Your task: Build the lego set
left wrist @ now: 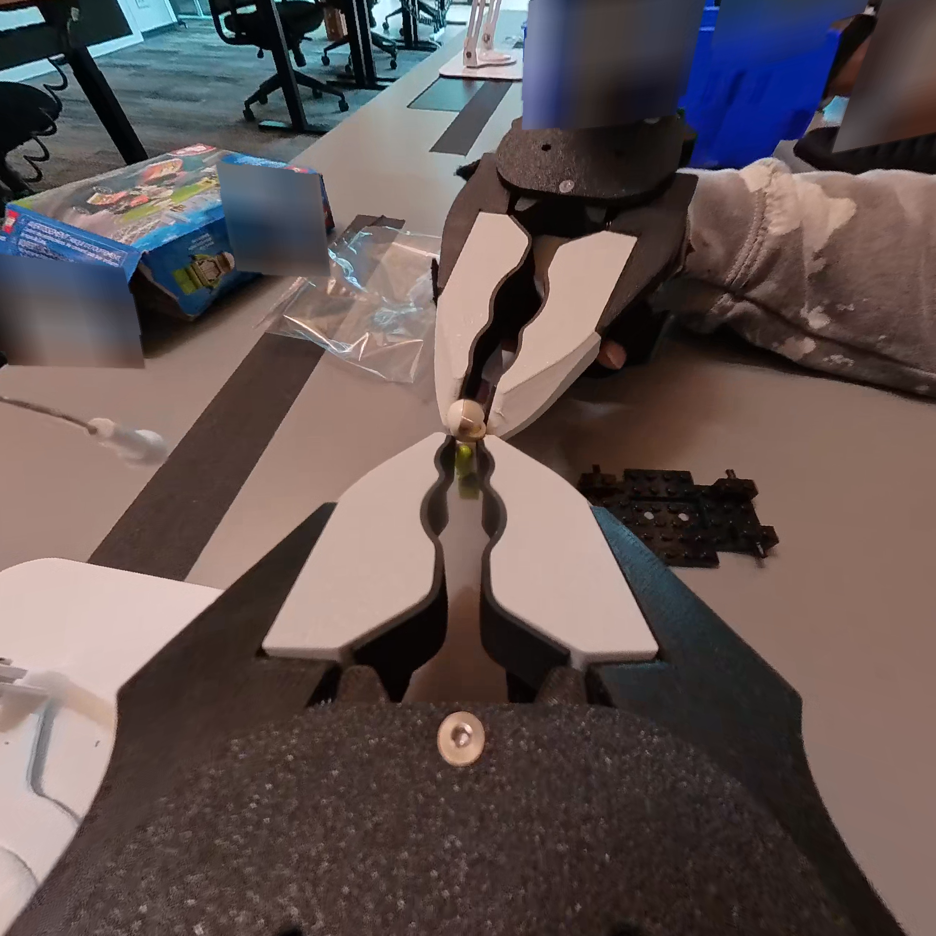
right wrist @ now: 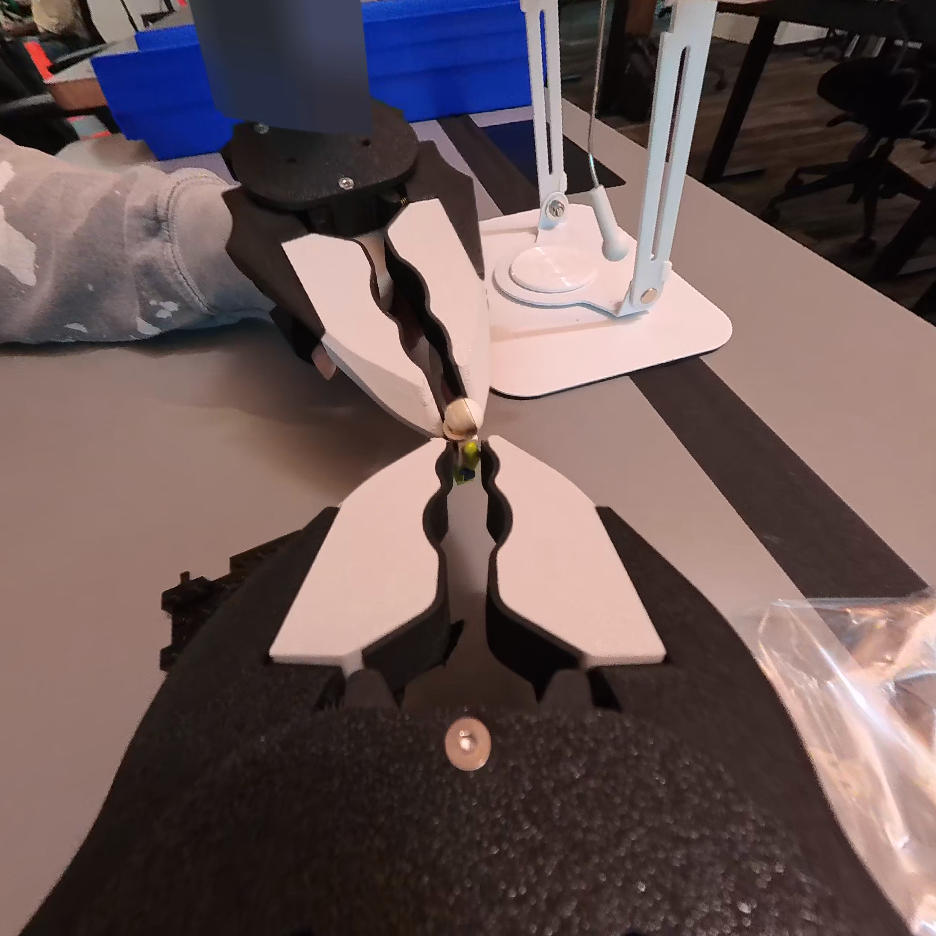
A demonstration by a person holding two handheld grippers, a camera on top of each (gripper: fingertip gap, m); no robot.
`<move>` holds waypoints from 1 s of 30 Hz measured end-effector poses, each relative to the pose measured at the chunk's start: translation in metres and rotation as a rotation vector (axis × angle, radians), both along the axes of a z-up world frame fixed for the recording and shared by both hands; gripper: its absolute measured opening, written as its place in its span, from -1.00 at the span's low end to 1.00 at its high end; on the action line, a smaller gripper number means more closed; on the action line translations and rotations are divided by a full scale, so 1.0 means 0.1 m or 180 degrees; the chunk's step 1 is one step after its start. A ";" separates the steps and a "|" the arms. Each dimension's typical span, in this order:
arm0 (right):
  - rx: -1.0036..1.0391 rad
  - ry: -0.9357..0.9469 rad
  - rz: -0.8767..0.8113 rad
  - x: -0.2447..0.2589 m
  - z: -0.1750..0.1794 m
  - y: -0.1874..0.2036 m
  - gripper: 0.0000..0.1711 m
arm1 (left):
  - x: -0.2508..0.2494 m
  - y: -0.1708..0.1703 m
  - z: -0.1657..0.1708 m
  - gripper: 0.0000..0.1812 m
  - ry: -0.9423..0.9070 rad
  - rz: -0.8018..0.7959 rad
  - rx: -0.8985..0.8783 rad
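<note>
This is an open-plan office. Black wheeled office chairs [left wrist: 283,55] stand on grey carpet [left wrist: 172,76] among dark-legged desks [left wrist: 91,86] in the upper left of the left wrist view. The long grey table [left wrist: 759,658] has dark inset strips [left wrist: 212,481], and another chair [right wrist: 881,101] sits at the upper right of the right wrist view.

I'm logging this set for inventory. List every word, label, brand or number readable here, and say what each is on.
Blue set box: carries a logo and printed lettering; I won't copy the wording, and blur patches cover parts of it.
Clear plastic bag: no print visible.
Black plate assembly: no writing visible.
Minifigure between left claw and right claw: too small to tell.
</note>
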State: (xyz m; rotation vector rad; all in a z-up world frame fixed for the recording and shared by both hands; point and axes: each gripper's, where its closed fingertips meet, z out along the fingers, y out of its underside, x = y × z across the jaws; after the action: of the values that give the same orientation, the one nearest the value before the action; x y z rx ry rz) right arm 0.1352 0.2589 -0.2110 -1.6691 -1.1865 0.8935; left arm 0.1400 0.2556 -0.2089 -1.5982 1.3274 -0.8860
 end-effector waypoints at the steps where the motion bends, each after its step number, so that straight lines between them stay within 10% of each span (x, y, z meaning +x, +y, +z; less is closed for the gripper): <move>1: 0.0002 -0.0046 -0.0030 0.01 -0.02 0.02 -0.89 | 0.01 0.01 -0.02 -0.91 0.0046 -0.0009 0.0012; 30: -0.0099 -0.0862 -0.0440 0.17 -0.38 0.21 -0.84 | 0.12 0.19 -0.31 -0.91 0.0591 -0.0193 0.0094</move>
State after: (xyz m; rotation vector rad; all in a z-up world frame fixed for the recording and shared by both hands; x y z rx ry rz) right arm 0.1523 0.2803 -0.2489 -1.9169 -1.2217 0.6167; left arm 0.1516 0.2742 -0.2394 -1.6569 1.5181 -0.7648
